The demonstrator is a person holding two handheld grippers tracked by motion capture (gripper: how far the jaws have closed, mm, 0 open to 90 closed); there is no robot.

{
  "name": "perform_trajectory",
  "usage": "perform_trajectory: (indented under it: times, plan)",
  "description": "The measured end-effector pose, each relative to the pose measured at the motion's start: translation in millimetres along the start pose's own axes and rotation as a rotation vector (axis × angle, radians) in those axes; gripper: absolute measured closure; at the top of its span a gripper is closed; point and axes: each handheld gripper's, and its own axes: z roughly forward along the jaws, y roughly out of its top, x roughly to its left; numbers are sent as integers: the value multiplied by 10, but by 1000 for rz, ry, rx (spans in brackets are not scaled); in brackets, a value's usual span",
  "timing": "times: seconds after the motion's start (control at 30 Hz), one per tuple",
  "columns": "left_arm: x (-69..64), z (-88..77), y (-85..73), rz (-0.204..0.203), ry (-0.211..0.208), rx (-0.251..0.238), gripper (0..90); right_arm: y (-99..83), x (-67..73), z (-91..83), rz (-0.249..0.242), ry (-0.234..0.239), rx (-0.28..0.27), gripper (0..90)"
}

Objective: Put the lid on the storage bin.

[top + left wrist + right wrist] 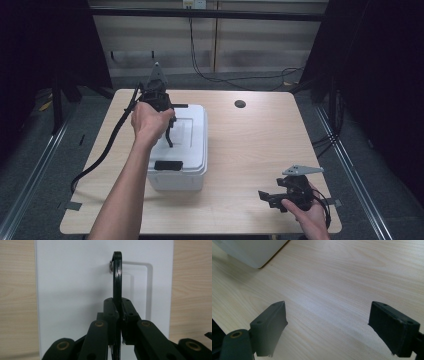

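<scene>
High view showed a white lidded box (pixel 182 150) standing on the desk (pixel 260 150) towards its left edge, long axis running from the near edge to the far edge. The left claw (pixel 169 131) was over the lid, pointing down, clenched on a thin black handle (pixel 117 277). In the left gripper view this handle appeared as a narrow bar standing edge-on, its rounded end fixed by a small metal rivet (pixel 110 264) within a recessed outline in the lid; both pads (pixel 110 315) pressed its flanks. Handle's long axis ran straight away from the claw, in line with the box's length. Judgement: the handle was raised out of its recess and pinched on its flat sides because that gives the only firm purchase for lifting the lid or the box.

A black latch (pixel 168 165) sat at the near end of the lid; whether fastened could not be determined.

The right claw (pixel 271 197) rested near the desk's near right corner, well apart from the box, pointing left. Right gripper view confirmed its jaws spread wide over bare wood, holding nothing. Judgement: it was parked clear so as not to obstruct the left hand (pixel 149 122), and was available to steady the box.
</scene>
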Motion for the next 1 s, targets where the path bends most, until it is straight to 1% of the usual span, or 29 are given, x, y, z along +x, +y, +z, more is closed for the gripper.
perform_trajectory:
  times: [0.03,0.07,0.1,0.17,0.23,0.27,0.37,0.4,0.47,0.5,0.53,0.67,0.73,0.8,0.9,0.93,1.0]
  plan:
    - [-4,1,2,7,-7,9,844,0,0,0,-1,0,0,141]
    - [-14,10,1,10,-5,12,843,0,0,0,0,1,0,141]
    - [-20,17,-2,4,0,4,842,1,0,0,0,0,0,141]
    - [-20,17,-1,6,-6,13,843,0,1,0,-1,2,0,141]
    - [-21,14,1,16,-7,20,843,1,0,2,0,1,2,141]
    - [-23,19,-2,9,-5,13,843,1,-1,3,1,-1,3,141]
    - [-26,22,-2,15,-7,17,842,1,0,4,2,1,4,141]
    - [-36,30,-2,16,2,12,842,1,0,4,2,2,4,141]
    - [-39,32,0,15,-2,14,841,0,0,5,2,1,4,141]
    - [-47,42,1,24,5,20,841,0,0,5,2,1,4,141]
    - [-51,52,1,20,-3,19,840,1,-1,5,3,1,5,141]
    - [-72,81,6,25,7,27,838,-1,-2,3,3,1,5,141]
    - [-73,91,10,32,4,34,837,-1,-1,4,3,1,5,141]
    - [-71,104,11,25,7,30,836,-1,-1,5,3,2,3,141]
    - [-81,117,11,33,11,38,835,-1,-4,4,3,0,5,141]
    - [-85,123,10,29,11,31,835,-1,-3,4,3,0,5,141]
    - [-84,125,11,31,11,31,834,-2,-2,4,3,1,2,141]
